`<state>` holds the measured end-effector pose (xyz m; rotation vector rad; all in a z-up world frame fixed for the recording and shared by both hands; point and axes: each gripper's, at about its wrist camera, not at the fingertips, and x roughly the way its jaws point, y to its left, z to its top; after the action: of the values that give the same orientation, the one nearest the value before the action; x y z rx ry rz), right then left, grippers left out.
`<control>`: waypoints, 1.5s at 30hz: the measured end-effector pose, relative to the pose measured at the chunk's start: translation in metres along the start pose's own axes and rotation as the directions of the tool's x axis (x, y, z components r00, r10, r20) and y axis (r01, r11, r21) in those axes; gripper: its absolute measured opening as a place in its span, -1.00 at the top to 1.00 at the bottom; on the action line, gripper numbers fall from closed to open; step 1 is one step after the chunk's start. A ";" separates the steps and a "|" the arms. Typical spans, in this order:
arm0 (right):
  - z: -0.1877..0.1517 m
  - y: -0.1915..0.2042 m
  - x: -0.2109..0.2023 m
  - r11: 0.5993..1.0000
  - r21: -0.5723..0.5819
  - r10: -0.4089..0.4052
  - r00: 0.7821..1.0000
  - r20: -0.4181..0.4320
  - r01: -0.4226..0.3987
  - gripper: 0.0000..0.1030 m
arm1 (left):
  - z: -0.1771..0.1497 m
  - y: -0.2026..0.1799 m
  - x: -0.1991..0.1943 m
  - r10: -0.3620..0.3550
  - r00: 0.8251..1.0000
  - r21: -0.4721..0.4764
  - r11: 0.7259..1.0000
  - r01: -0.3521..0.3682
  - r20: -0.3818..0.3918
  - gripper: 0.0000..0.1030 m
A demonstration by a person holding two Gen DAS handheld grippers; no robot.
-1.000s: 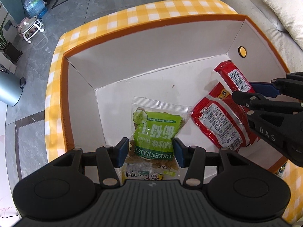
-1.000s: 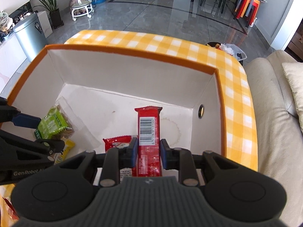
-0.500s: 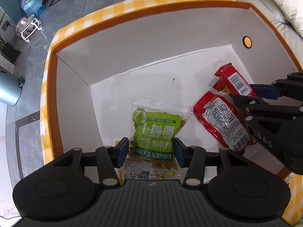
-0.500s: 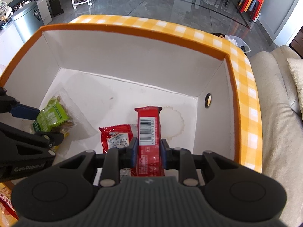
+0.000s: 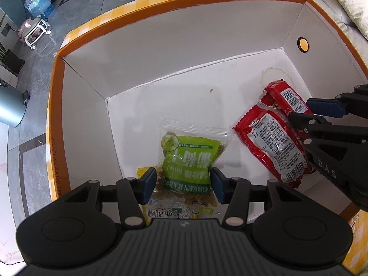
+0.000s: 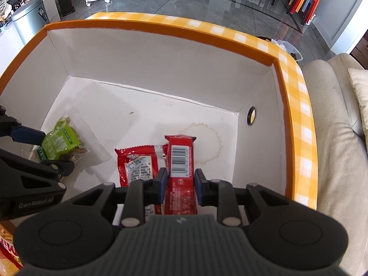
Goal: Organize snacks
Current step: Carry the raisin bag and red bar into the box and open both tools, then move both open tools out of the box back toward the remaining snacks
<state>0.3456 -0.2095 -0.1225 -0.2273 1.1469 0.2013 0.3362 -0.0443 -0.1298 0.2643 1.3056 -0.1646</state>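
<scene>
Orange-and-yellow gingham covered the outside of the open cardboard box (image 5: 76, 43), its rim orange and its inner walls and floor plain white; small print along the left outer edge read roughly "30X22X12CM". A round hole pierced the right-hand wall, and a faint brown ring stain marked the floor near it.

On the floor at the near left lay a clear packet with a green label reading "GREEN RAISIN" (image 5: 187, 161), raisins visible through the film, resting on top of a yellow-edged packet (image 5: 170, 212) printed with Chinese characters. The left tongs (image 5: 182, 185) stood low over the raisin packet with a blue pad at each side of it; their jaws had just been opening, and a thin gap showed at the left pad, so they sat loosely around the packet and did not squeeze it.

To the right, a red bar wrapper with a white barcode panel (image 6: 180, 161) was pinched between the blue pads of the right tongs (image 6: 180, 185), which were closed on it; its far end reached down to the floor of the box. Just beside it on the left, and partly under it, lay a red pouch (image 6: 136, 163) with a silvery panel of small Chinese print. The left tool's side carried the word "GenRobot.AI", and the right tool's side the letters "DAS".
</scene>
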 end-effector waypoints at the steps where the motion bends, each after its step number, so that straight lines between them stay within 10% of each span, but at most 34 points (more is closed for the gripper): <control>1: -0.001 0.000 0.000 1.000 -0.002 -0.001 1.000 0.002 0.001 0.58 | 0.000 0.000 -0.001 -0.002 1.000 0.000 1.000 0.002 0.006 -0.16; 20: -0.008 -0.002 -0.032 1.000 0.025 -0.016 0.993 0.114 0.013 -0.17 | -0.013 0.005 -0.043 0.012 0.993 -0.030 1.000 -0.009 0.121 -0.30; 45: -0.090 -0.011 -0.140 0.978 0.207 -0.048 0.942 0.333 -0.023 -0.35 | -0.093 0.003 -0.139 0.025 0.951 -0.032 0.999 -0.015 0.308 -0.30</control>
<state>0.2140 -0.2512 -0.0293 -0.0110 0.8174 0.1014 0.2152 -0.0185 -0.0177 0.2168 0.9935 -0.1623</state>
